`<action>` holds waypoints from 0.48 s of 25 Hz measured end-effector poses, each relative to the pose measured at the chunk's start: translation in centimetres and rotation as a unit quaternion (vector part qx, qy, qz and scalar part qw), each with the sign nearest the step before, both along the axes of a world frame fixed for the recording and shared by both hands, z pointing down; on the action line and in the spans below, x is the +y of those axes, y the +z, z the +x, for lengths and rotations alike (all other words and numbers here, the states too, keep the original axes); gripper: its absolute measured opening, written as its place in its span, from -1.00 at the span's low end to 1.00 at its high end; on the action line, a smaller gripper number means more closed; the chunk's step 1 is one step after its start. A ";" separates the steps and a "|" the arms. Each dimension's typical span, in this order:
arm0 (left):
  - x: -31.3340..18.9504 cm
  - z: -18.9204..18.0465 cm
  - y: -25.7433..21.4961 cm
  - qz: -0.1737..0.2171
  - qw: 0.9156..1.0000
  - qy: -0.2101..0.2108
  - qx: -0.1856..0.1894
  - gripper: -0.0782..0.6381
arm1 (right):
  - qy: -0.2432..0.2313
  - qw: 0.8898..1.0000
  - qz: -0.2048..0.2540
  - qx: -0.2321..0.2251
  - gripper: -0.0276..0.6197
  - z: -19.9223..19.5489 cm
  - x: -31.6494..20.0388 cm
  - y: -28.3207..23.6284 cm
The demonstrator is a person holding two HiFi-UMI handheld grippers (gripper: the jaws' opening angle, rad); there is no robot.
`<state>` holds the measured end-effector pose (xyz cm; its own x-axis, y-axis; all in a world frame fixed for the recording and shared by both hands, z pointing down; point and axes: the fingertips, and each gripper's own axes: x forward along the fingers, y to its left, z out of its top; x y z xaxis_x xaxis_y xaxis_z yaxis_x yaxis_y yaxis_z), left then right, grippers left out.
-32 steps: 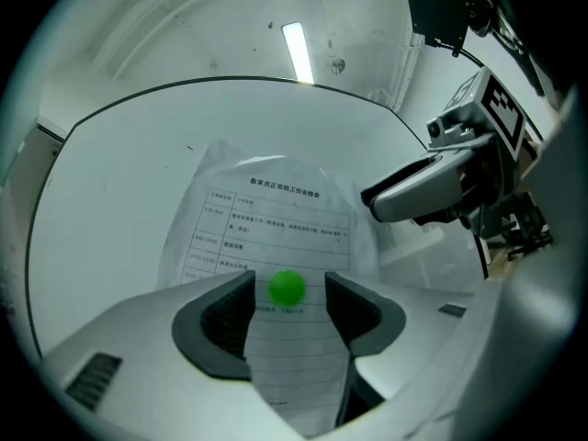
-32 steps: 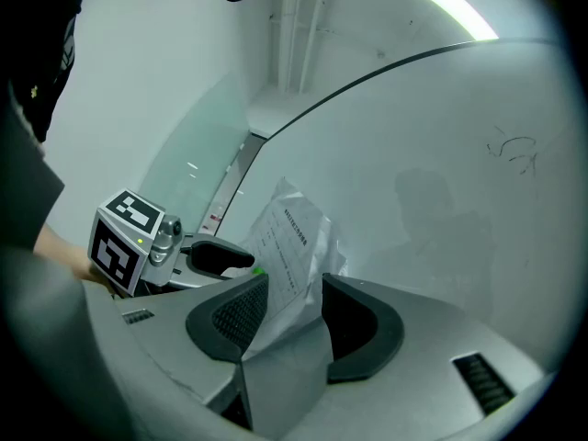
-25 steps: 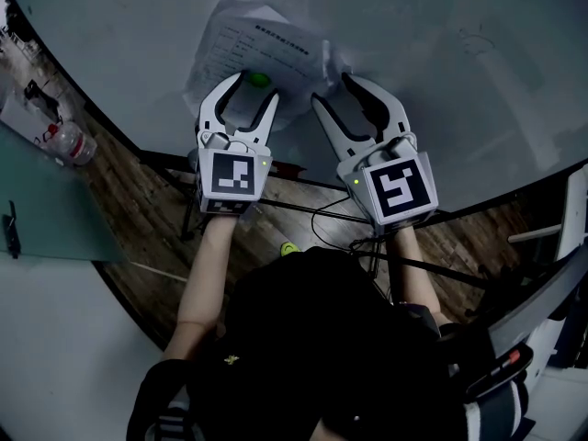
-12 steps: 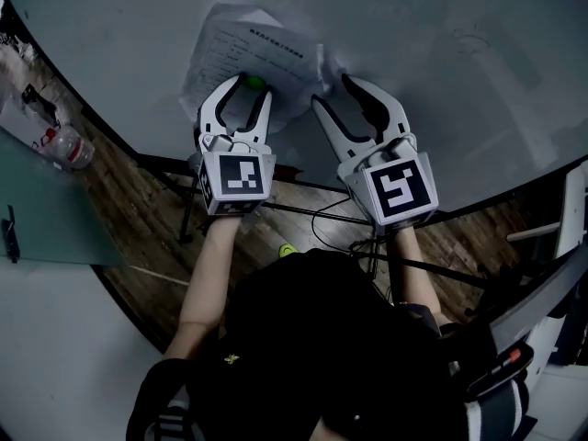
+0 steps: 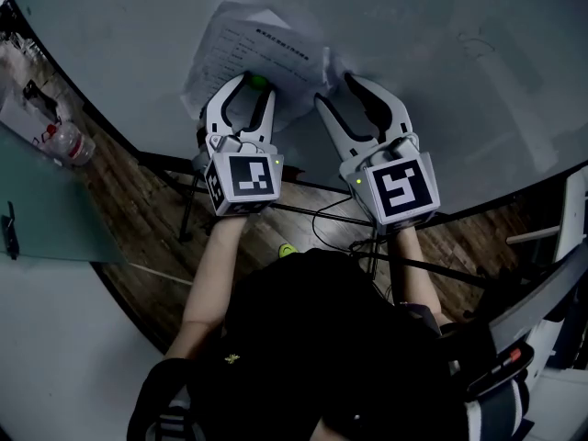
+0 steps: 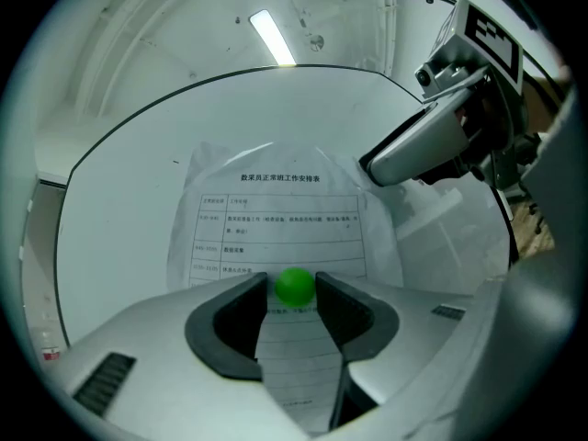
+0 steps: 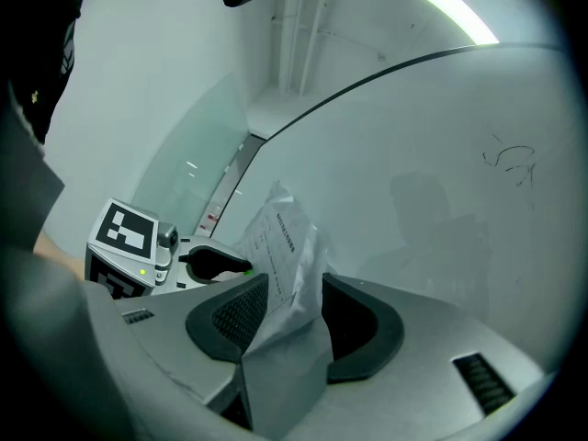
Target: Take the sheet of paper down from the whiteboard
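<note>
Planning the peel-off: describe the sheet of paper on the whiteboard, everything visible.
The sheet of paper is white, printed with a table, wrinkled, and pinned to the whiteboard by a green magnet. The left gripper's fingers, just closing, flank the magnet. The sheet's right edge curls off the board between the right gripper's open fingers.

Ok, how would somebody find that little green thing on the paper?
Start at the big whiteboard, which has one printed sheet of paper on it. On that sheet, among the printed table rows, sits a small round green magnet. It is the only bright green spot on a board and page that are otherwise white and grey.
</note>
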<state>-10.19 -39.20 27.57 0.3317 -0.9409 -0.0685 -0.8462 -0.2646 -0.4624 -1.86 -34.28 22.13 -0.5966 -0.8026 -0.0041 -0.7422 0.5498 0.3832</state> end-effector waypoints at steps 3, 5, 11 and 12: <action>0.1 0.0 0.0 0.000 1.000 0.001 -0.002 -0.34 | 0.013 1.000 0.003 0.004 -0.40 0.4 -0.2 -0.2; 0.1 0.0 -0.1 0.001 1.000 0.002 -0.001 -0.34 | 0.019 1.000 0.005 0.004 -0.40 0.6 -0.3 -0.3; 0.3 0.1 -0.1 0.002 1.000 0.004 -0.001 -0.39 | 0.030 0.999 0.011 0.006 -0.40 0.9 -0.2 -0.6; 0.3 0.1 -0.1 0.003 1.000 0.005 -0.001 -0.40 | 0.032 0.999 0.011 0.004 -0.40 1.0 -0.2 -0.7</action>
